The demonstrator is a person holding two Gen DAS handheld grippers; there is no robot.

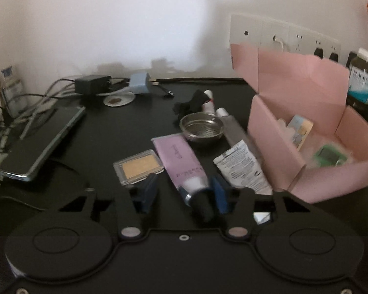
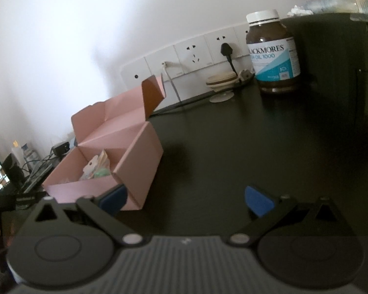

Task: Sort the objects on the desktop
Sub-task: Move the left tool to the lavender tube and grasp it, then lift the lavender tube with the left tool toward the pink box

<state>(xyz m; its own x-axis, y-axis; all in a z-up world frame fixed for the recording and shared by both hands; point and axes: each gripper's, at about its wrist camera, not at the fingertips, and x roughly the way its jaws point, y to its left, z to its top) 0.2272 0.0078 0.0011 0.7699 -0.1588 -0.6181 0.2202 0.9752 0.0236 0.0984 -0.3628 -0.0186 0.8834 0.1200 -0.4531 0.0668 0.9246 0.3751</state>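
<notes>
"BLACKMORES" and "OIL 1000" — white-and-teal label of brown supplement bottle [image 2: 272, 51] by the wall sockets

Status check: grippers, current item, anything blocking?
Left gripper astride lilac tube, cap end; grip unconfirmed. Right gripper open, empty. Pink box open, white tube in between.

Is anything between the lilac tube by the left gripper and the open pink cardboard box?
Yes. The white printed tube lies on the desk between the lilac tube and the pink box, close against its near wall. Lifting over should clear it.
</notes>
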